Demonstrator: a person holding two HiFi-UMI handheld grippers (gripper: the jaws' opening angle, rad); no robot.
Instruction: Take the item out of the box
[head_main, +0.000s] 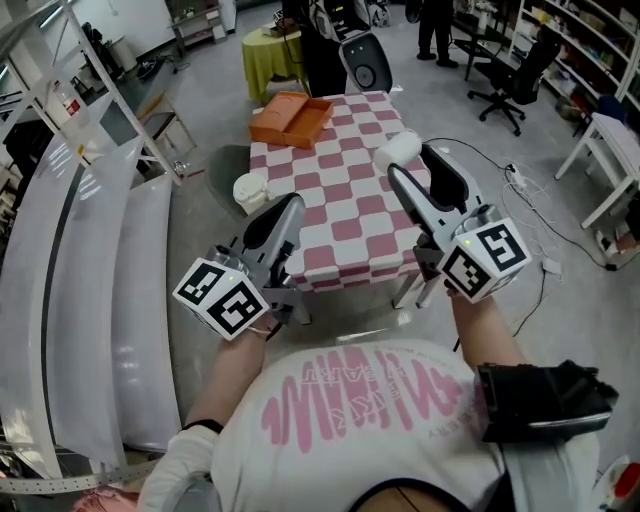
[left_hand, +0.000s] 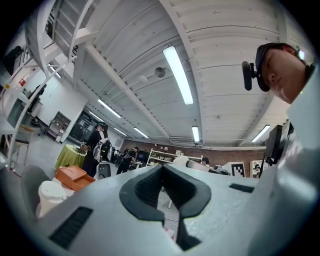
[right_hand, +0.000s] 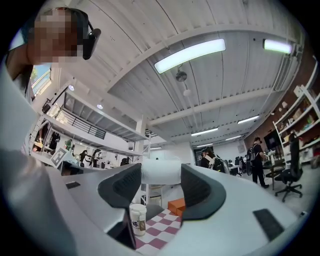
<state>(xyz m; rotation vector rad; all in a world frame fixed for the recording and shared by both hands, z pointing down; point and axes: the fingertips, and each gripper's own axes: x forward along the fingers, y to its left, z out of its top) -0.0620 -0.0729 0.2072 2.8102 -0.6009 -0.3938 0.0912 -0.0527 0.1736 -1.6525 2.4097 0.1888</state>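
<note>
Right gripper (right_hand: 159, 176): jaws wide, clamped across a white cylinder (head_main: 400, 150), well apart from the open orange box (head_main: 290, 118) on the checkered table (head_main: 340, 215) (left gripper (left_hand: 163, 175) closed, empty).

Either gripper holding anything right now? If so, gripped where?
Right gripper: a plain white cylinder sits crosswise between the jaw tips, apparently clamped by its two ends. Left gripper: jaws together, nothing held.
</note>
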